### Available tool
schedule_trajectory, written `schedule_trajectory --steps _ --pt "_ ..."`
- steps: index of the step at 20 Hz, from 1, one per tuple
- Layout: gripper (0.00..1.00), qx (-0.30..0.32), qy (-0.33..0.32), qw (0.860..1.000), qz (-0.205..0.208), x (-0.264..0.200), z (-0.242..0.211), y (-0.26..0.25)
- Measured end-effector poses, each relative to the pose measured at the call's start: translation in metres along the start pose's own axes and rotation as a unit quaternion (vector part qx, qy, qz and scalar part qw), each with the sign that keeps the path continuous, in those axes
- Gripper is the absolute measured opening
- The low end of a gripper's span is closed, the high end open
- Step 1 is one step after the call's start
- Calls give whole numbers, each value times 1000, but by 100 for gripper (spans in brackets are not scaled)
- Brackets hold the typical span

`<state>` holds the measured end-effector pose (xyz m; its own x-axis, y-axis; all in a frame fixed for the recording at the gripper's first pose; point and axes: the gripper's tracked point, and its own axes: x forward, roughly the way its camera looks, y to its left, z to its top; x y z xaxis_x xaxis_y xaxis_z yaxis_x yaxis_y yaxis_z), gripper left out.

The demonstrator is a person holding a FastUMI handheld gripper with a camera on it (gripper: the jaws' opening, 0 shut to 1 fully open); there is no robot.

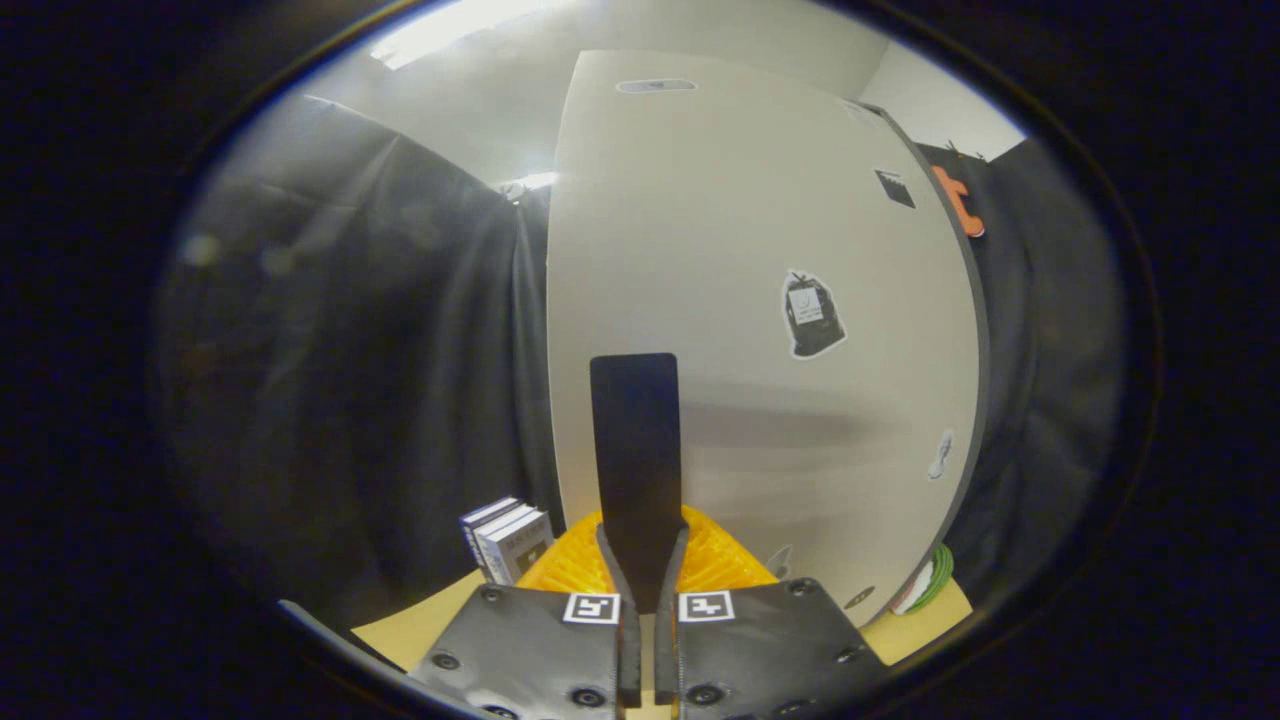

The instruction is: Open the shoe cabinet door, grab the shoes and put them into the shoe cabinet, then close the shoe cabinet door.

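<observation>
Cabinet door point(760, 330) stands just beyond the tool point(640, 590), whose fingers are together.

Shoe cabinet door point(760, 300): a pale, flat panel standing upright across the centre and right of the frame, bearing several small stickers (one dark, bag-shaped, right of centre) and an oval mark near its top edge.

- the tongs point(640, 480) stand pressed together, tips just before the shoe cabinet door point(760, 330).
- a ribbed basket point(715, 560) lies on the surface point(420, 630) under the tips.
- small boxes point(508, 540) stand left of the basket, beside the door's edge.
</observation>
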<state>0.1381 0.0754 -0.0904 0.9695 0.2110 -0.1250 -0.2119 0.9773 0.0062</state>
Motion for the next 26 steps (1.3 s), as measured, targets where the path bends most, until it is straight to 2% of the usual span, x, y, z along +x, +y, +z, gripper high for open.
schedule_trajectory --steps 5,10,16,25,26 --pt "7 -3 15 999 41 -59 0 -25" --pt "7 8 17 999 35 -103 6 -71" --pt "6 0 13 1000 -21 -161 10 -132" --pt "3 -8 18 990 -139 -198 16 -264" --pt "3 11 22 992 -122 -199 15 -265"
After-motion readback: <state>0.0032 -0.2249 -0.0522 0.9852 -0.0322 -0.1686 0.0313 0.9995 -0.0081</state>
